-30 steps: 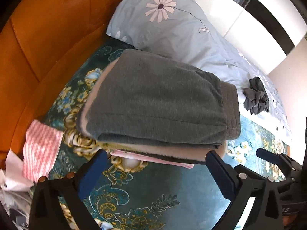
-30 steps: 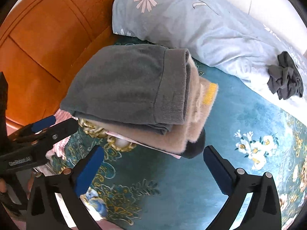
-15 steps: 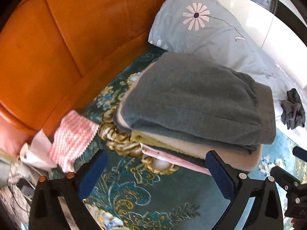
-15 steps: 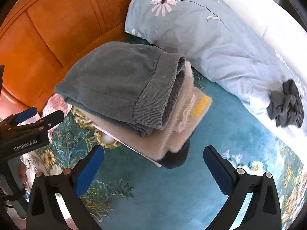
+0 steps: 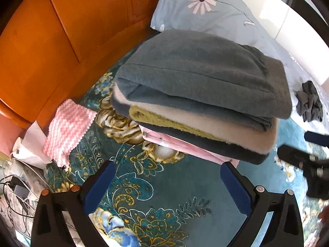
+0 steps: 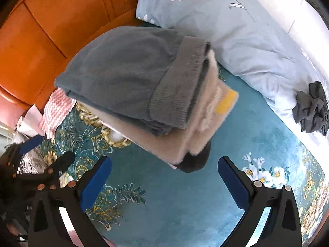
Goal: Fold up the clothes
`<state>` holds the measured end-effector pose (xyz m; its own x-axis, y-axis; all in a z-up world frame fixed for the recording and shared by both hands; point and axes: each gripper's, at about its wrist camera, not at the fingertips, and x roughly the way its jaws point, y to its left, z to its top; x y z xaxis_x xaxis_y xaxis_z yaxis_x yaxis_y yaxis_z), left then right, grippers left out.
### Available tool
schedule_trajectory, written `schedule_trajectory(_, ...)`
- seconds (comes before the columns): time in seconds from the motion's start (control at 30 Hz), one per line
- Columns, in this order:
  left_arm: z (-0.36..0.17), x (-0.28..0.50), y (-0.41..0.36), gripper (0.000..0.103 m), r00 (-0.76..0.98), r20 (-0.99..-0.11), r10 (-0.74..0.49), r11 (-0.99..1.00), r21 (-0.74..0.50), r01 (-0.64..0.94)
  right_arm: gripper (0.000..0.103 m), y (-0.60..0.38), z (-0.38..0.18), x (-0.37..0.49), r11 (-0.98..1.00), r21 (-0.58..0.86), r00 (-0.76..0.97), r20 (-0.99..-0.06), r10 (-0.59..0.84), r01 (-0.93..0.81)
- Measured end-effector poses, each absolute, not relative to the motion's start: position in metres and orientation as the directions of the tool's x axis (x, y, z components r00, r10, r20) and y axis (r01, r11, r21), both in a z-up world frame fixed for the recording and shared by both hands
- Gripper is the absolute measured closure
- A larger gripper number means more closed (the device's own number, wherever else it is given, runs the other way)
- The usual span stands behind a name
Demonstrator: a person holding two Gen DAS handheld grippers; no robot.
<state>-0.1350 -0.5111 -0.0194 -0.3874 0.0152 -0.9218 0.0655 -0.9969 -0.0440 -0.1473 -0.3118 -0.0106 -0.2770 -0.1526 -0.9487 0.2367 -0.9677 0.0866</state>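
A stack of folded clothes lies on the teal floral bedspread (image 5: pixel 168 189). A folded grey garment (image 5: pixel 201 72) is on top, with beige, dark and pink layers (image 5: pixel 197 144) under it. The grey garment (image 6: pixel 127 72) also tops the stack in the right wrist view. My left gripper (image 5: pixel 167 180) is open and empty, just short of the stack's near edge. My right gripper (image 6: pixel 164 175) is open and empty, in front of the stack's corner. A crumpled dark grey garment (image 5: pixel 309 103) lies apart on the light blue bedding; it also shows in the right wrist view (image 6: pixel 311 108).
An orange wooden headboard (image 5: pixel 72 30) stands behind the stack. A light blue pillow with a daisy print (image 5: pixel 205 10) lies beyond it. A pink and white cloth (image 5: pixel 67 127) lies left of the stack. Cables and paper clutter (image 5: pixel 20 175) sit off the bed's left edge.
Both views have shifted so the stack sits more to the right and closer. Both grippers stay open and empty. The stack has not changed.
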Motion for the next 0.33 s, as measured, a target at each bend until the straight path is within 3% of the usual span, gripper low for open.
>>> schedule_trajectory(0.33,-0.026,-0.156,-0.527,0.0,-0.373,-0.925,0.065,-0.991,-0.103,0.083,0.0,-0.33,-0.004,-0.157,-0.965,0.069,-0.285,-0.948,-0.143,0.254)
